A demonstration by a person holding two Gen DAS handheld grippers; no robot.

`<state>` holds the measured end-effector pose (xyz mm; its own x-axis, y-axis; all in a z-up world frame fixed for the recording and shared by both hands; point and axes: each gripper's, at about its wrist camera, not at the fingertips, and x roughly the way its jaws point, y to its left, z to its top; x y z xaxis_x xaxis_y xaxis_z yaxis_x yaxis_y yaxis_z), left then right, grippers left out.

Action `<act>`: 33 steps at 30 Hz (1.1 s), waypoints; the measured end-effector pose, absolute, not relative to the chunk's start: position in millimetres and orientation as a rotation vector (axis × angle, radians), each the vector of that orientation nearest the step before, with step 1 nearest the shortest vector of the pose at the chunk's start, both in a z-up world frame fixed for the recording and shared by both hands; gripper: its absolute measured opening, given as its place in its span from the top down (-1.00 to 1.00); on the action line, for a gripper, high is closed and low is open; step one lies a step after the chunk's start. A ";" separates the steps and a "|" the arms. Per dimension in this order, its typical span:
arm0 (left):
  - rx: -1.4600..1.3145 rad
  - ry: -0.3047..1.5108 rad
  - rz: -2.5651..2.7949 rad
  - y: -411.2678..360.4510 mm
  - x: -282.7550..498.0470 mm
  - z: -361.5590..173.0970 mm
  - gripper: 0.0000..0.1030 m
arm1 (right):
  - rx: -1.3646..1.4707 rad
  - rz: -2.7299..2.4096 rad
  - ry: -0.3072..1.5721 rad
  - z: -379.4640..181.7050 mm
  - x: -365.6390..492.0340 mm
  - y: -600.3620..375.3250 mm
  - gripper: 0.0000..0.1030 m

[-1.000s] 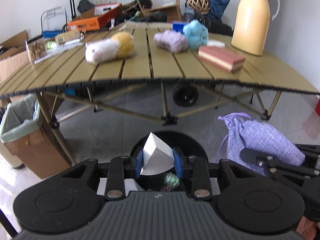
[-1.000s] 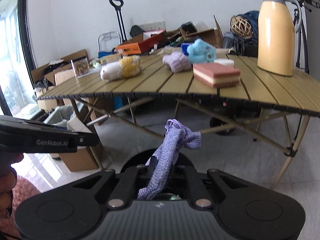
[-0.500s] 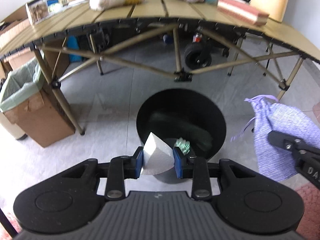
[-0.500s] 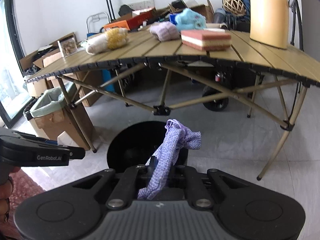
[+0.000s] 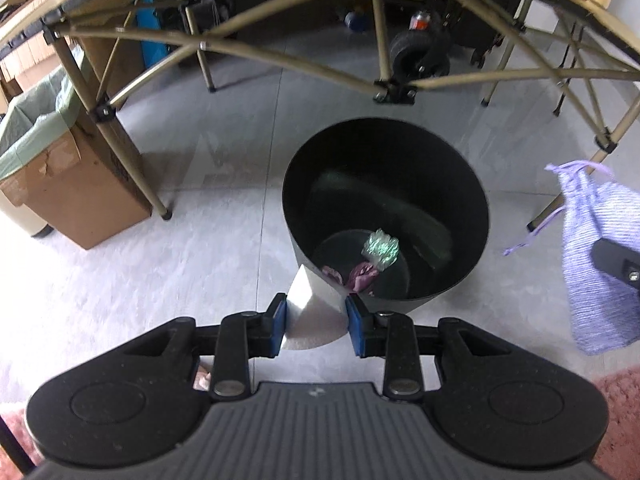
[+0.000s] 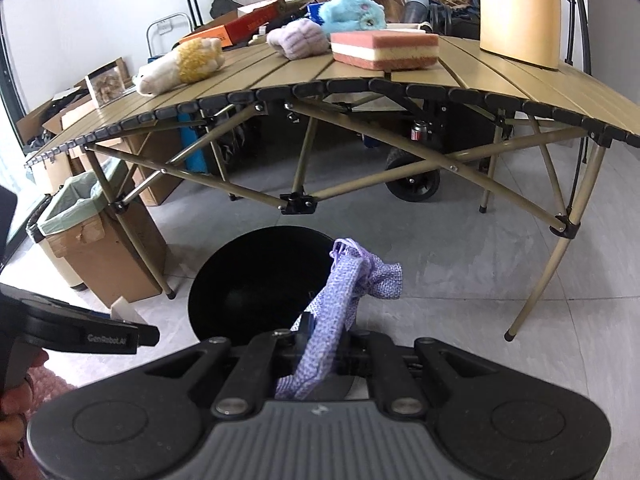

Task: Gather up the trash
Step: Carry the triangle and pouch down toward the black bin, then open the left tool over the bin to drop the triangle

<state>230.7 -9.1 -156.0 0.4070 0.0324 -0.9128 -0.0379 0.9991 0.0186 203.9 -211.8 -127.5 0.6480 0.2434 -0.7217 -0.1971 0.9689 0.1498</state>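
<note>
Trash, a white paper wedge [image 5: 310,318] pinched in the left gripper [image 5: 316,322], hangs just short of the black bin's [image 5: 472,196] near rim and could drop onto the grey floor [image 5: 224,168], while the right gripper [image 6: 320,354] clamps what seems a purple cloth pouch [image 6: 346,280] beside a folding table [image 6: 460,76].
</note>
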 end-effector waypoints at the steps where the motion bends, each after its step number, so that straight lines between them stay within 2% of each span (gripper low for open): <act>1: -0.007 1.161 0.045 -9.1 233.3 -159.0 0.39 | 0.061 0.246 0.830 -128.0 205.7 -212.6 0.86; 33: -0.045 1.259 0.009 -57.0 316.8 -198.8 0.39 | 0.041 0.107 0.865 -136.7 264.9 -232.6 0.86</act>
